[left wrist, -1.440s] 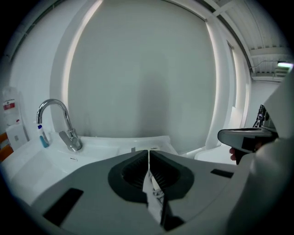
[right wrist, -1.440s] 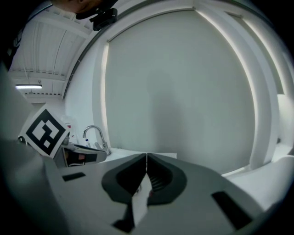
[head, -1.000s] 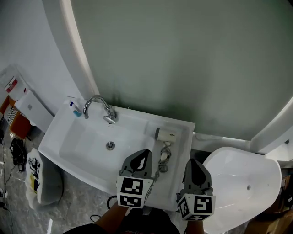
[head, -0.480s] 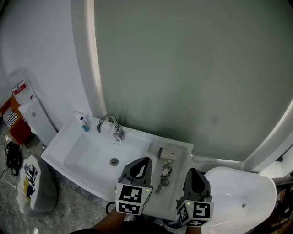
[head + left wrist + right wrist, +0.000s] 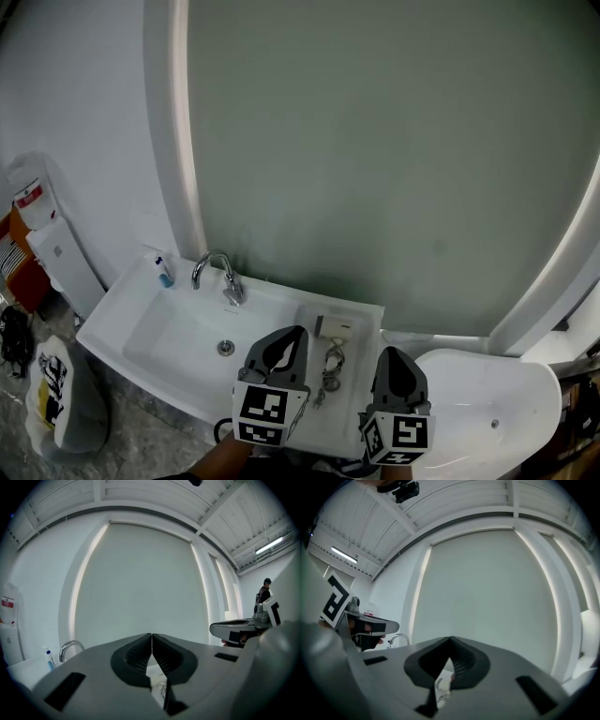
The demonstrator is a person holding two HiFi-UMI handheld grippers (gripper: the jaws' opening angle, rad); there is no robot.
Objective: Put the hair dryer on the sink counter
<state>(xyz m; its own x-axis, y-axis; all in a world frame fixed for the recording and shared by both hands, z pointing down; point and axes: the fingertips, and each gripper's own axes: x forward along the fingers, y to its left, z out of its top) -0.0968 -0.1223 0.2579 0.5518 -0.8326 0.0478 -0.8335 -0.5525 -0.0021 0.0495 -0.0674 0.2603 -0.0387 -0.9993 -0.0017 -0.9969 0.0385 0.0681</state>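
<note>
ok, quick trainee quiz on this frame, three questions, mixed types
1. True or false: the hair dryer lies on the sink counter, right of the basin.
2. The left gripper is: A open; B shut and empty; C shut on the hair dryer.
3. Fill in: in the head view, the small blue-tipped bottle stands to the ____ of the faucet.

Key: 1 true; 2 B; 3 left.
</note>
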